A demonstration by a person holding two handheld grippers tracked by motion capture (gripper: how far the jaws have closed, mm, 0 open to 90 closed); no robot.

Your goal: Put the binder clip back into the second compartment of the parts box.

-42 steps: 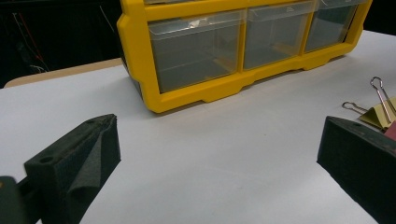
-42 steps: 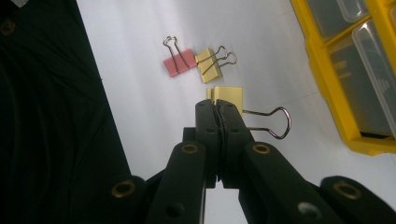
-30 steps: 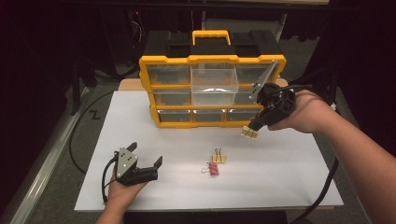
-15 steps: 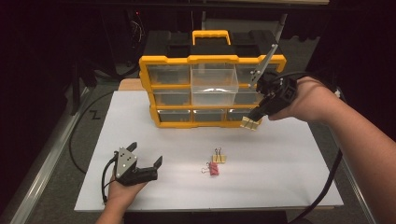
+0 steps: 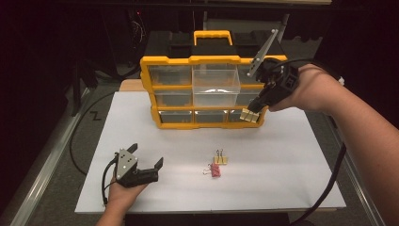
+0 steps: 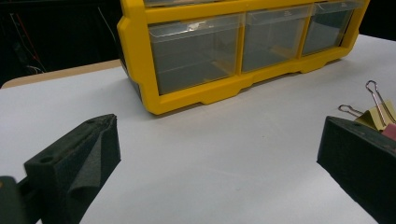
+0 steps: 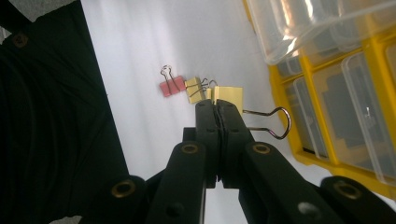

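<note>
My right gripper [image 5: 254,110] hangs in front of the yellow drawer organizer's [image 5: 164,61] lower right drawers, shut on a yellow binder clip [image 5: 250,116]. In the right gripper view the jaws [image 7: 216,106] pinch that clip's body [image 7: 229,96], and its wire handles stick out to the right. A clear middle drawer [image 5: 215,85] is pulled out of the organizer. A second yellow clip [image 5: 220,159] and a pink clip [image 5: 214,171] lie on the white sheet [image 5: 282,160]. My left gripper [image 5: 147,154] rests open on the sheet at the near left, nothing between its jaws [image 6: 217,140].
The organizer [image 6: 187,95] stands at the back of the sheet with a yellow handle [image 5: 213,36] on top. Cables trail along the left and right table edges. In the left gripper view the loose clips [image 6: 377,112] lie just beyond the right jaw.
My right gripper has risen and moved back toward the organizer's right side, carrying the yellow clip. The left gripper and the two loose clips have stayed put.
</note>
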